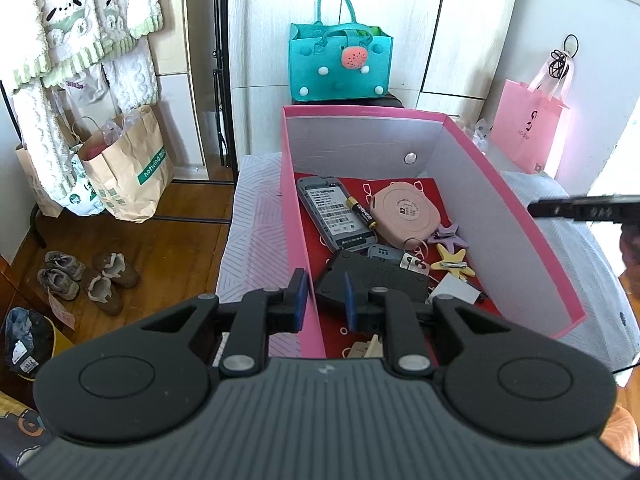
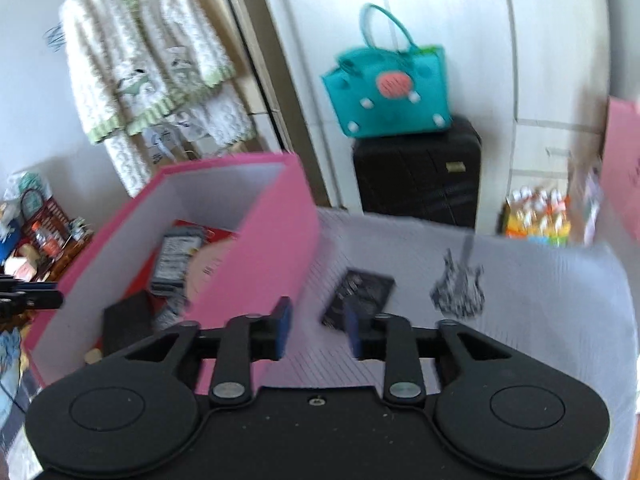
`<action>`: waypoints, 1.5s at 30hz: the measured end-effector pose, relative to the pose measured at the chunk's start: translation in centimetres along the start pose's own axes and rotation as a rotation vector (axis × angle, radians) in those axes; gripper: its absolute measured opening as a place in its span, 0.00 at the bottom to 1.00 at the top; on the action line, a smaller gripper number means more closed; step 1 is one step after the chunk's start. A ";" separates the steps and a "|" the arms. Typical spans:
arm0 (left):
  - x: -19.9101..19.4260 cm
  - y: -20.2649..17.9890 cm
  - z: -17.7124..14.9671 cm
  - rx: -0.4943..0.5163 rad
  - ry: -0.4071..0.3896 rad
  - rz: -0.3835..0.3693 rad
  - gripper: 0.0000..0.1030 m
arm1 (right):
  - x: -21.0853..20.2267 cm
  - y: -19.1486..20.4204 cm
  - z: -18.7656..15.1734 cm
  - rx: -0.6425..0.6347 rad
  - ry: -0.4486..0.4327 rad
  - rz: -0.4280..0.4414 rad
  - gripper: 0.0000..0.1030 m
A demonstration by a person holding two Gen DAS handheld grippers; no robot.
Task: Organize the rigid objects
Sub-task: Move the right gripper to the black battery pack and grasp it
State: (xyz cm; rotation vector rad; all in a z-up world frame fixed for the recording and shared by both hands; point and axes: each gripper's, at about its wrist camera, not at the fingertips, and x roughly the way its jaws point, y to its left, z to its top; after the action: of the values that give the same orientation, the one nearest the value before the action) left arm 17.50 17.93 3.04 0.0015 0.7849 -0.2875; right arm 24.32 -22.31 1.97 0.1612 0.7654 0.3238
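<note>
While the left gripper [image 1: 325, 298] clamps the pink box [image 1: 298, 216] wall, the right gripper [image 2: 316, 330] (blurred) gapes empty

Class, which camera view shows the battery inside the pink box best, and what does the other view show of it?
The left wrist view: the battery lies sharp and unhidden on the grey phone inside the pink box. The right wrist view is blurred, and I cannot pick the battery out there.

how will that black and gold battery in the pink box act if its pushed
The black and gold cylindrical battery would probably roll, since it is round and lies on its side across the grey flat device. It looks rigid, and its smooth casing may slip between fingers.
</note>
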 end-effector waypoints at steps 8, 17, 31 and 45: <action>-0.1 0.0 0.0 0.000 0.005 0.000 0.17 | 4.4 -1.4 -2.5 0.002 -0.007 -0.054 0.55; 0.0 0.0 0.0 0.017 0.000 -0.004 0.17 | 6.9 -0.8 -1.8 -0.055 -0.051 -0.045 0.63; 0.1 -0.5 0.3 0.024 0.013 0.003 0.17 | 5.4 1.3 -3.3 -0.217 -0.010 -0.136 0.54; 0.2 -0.1 0.5 0.010 0.018 -0.001 0.17 | 5.5 1.1 -3.7 -0.213 -0.014 -0.125 0.54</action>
State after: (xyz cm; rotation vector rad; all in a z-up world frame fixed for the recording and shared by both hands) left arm 17.96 17.72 3.32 0.0132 0.8014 -0.2928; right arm 25.18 -19.27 -3.99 -0.0846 0.7187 0.2829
